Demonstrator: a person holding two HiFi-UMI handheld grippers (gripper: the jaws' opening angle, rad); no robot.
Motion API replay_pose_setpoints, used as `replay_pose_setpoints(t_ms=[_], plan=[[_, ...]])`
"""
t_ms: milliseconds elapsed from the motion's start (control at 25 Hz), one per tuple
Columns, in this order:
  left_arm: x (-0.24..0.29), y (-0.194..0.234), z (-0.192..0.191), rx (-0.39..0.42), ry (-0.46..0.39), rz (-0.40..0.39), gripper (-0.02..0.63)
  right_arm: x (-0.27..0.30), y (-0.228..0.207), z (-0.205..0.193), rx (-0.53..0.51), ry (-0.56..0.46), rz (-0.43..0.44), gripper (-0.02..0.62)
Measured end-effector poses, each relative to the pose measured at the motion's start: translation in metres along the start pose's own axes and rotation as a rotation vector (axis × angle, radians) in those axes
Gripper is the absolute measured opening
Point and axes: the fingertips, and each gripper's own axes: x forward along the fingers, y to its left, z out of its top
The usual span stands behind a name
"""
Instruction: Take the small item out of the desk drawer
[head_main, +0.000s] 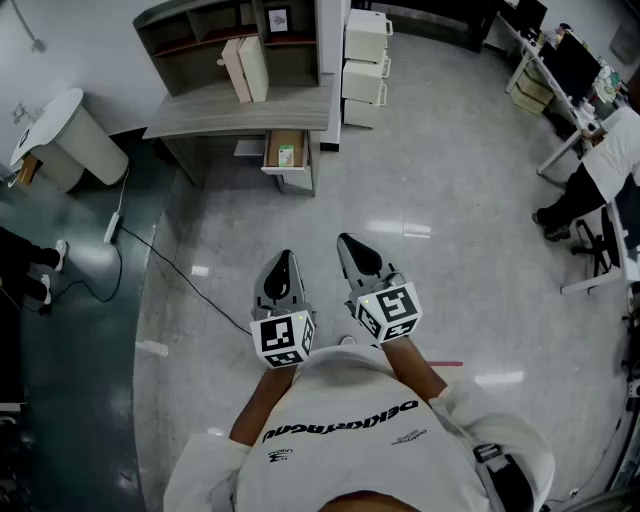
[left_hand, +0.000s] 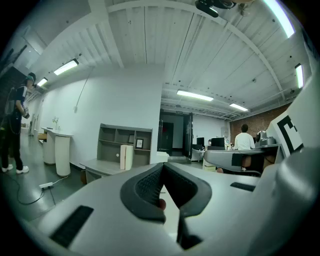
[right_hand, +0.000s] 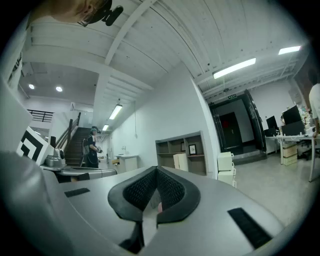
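While drawer (head_main: 274, 148) stands open, left gripper (head_main: 285, 256), right gripper (head_main: 346, 241) both closed.

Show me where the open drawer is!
In the head view, the open drawer sticks out from the gray desk, top middle, just left of the white cabinets.

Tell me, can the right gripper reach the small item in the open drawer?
Probably not yet: the right gripper is held well short of the drawer; only floor lies between.
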Motion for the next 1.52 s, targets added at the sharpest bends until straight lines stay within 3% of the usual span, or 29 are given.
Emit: replay_pose_setpoints(t_ms=[360, 640, 1200, 1520], plan=[[0.014, -0.039, -0.003, 0.016, -0.018, 0.014, 0.015, -0.018, -0.034, 0.003, 0.037, -0.038, 0.042, 0.031], [0.017, -0.06, -0.006, 0.039, -0.035, 0.037, 0.015, -0.018, -0.052, -0.004, 0.033, -0.008, 0.077, 0.031], [0.072, -0.037, -0.024, 0.007, -0.022, 0.035, 0.015, 0.03, -0.063, -0.014, -0.005, -0.001, 0.117, 0.031], [0.138, 0.007, -0.026, 0.001, -0.016, 0.022, 0.015, 0.104, -0.081, -0.022, 0.007, 0.015, 0.094, 0.031]])
